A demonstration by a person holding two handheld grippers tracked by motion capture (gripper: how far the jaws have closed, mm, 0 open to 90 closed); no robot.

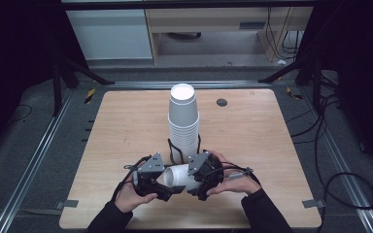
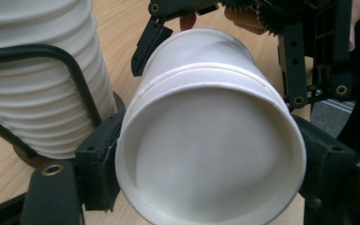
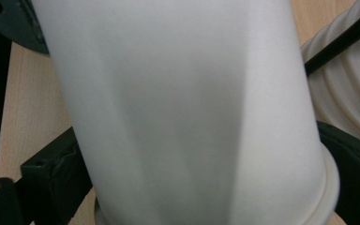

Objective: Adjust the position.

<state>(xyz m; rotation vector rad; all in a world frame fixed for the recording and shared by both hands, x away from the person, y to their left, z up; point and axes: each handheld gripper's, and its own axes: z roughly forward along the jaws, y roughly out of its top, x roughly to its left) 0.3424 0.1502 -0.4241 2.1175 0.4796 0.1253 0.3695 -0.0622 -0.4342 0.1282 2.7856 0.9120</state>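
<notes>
Near the front edge of the light wooden worktop (image 1: 126,126), a white paper cup (image 1: 180,177) lying sideways is clamped by the left gripper (image 1: 167,190) at its bottom end and the right gripper (image 1: 194,180) farther along, before a wire-held stack of white paper cups (image 1: 183,121).

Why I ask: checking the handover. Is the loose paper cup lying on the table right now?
No: the paper cup is held on its side between the left gripper and right gripper, above the table.

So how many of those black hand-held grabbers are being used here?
2. The left gripper sits near the table's front edge, and the right gripper is beside it. Both clamp the same white paper cup lying sideways between them.
</notes>
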